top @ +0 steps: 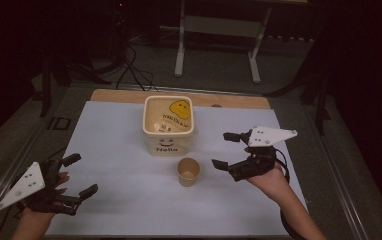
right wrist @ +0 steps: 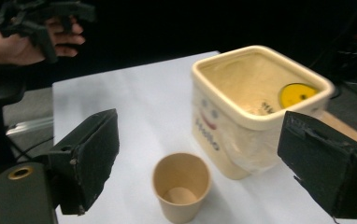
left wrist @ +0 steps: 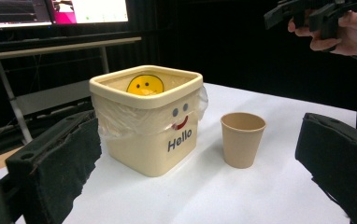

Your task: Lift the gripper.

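Note:
A cream square bin (top: 168,125) marked "Hello", lined with clear plastic and holding a yellow smiley disc (top: 180,106), stands mid-table. An empty brown paper cup (top: 188,171) stands upright just in front of it. My right gripper (top: 226,149) is open to the right of the cup, jaws pointing left at it, nothing between them. My left gripper (top: 80,174) is open at the near left corner, well apart from both. In the right gripper view the cup (right wrist: 181,186) sits between the spread jaws, with the bin (right wrist: 256,107) beyond. The left gripper view shows bin (left wrist: 148,119) and cup (left wrist: 242,139) ahead.
A white sheet (top: 124,165) covers the table, with a wooden strip (top: 114,95) along its far edge. Metal rails run along the table sides. A white table frame (top: 219,35) and cables lie on the floor behind. Monitors (left wrist: 50,11) glow at the back.

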A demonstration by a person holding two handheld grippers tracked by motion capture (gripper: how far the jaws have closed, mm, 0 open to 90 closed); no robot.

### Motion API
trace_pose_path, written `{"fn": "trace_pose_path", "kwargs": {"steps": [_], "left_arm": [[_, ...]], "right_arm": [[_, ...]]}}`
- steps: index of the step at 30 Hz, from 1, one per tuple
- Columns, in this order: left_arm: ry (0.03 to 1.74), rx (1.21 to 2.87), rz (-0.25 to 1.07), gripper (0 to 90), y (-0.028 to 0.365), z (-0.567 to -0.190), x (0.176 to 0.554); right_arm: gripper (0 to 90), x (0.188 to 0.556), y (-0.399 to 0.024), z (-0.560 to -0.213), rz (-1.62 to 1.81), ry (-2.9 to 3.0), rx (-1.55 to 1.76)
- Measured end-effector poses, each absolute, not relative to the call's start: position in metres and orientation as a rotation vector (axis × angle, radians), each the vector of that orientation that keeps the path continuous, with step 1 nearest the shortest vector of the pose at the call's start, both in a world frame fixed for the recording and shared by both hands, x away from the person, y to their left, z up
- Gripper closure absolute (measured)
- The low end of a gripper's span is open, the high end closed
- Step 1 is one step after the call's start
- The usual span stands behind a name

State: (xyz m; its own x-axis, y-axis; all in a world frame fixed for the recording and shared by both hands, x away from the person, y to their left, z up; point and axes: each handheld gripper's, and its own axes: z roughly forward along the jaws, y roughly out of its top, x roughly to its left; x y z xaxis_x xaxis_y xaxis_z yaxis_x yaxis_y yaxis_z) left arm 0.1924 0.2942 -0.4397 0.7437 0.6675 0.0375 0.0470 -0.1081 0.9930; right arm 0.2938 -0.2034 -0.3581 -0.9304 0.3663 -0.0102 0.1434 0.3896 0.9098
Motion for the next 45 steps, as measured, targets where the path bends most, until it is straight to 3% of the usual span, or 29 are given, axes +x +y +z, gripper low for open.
{"fn": "trace_pose_path", "kwargs": {"steps": [23,36,45], "left_arm": [[0.581,1.631,0.571,1.1,0.292,-0.441,0.193],[0.578,1.633,0.568,1.1,0.292,-0.442,0.194],[0.578,1.638,0.567,1.1,0.292,-0.443,0.194]], "right_arm": [[16.3,0.293,-0.154,-0.408,1.452,2.687,0.322],[26.5,0.300,-0.138,-0.432,1.352,2.764,0.285],[42.5,0.306,-0.131,-0.449,1.249,2.825,0.266]]}}
